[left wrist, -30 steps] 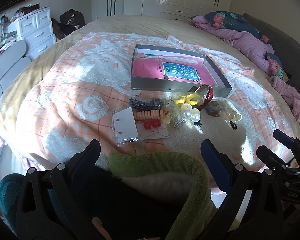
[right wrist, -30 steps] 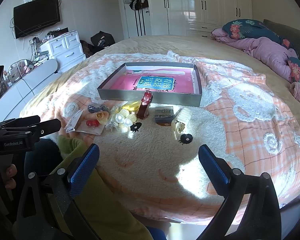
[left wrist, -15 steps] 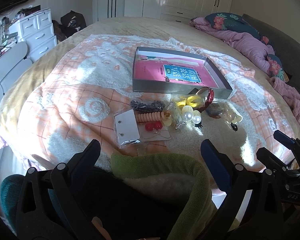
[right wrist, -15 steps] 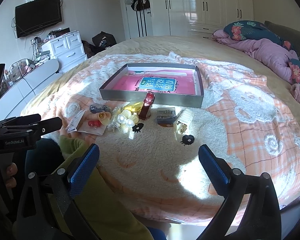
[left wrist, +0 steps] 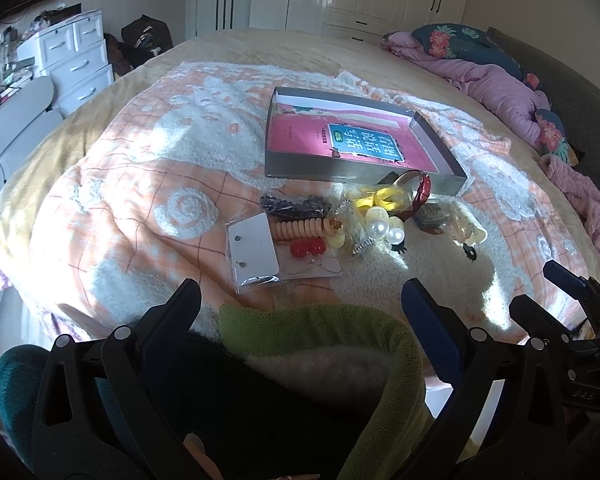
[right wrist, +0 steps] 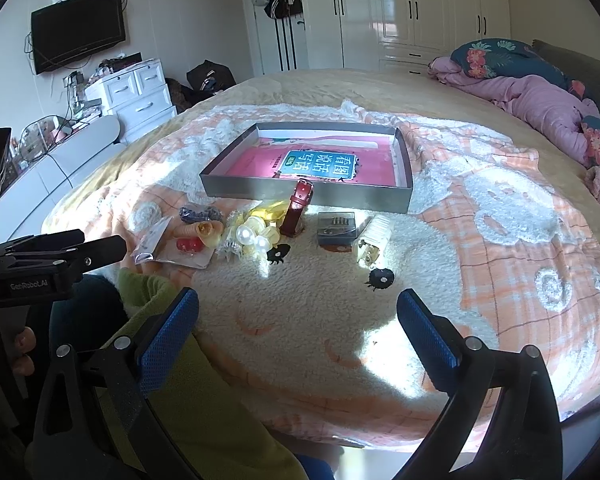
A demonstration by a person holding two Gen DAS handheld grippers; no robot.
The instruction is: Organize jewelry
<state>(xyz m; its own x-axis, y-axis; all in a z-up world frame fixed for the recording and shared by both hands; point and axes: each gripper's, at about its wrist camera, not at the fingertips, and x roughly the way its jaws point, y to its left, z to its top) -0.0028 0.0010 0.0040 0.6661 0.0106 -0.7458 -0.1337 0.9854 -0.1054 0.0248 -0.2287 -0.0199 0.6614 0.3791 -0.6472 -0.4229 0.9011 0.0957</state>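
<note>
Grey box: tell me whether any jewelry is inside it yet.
No: the grey box holds only a pink book; the jewelry pile lies on the blanket before it.

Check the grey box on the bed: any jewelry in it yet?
None yet. The grey box is open and shows only a pink printed sheet; the jewelry pile lies on the blanket before it.

Grey tray (right wrist: 308, 196) with pink lining and teal label; red watch strap (right wrist: 298, 208); white pearls (left wrist: 384, 230); yellow hair clips (left wrist: 380, 196); blanket (right wrist: 500, 248) checked orange and white; blue pads (right wrist: 168, 336).
</note>
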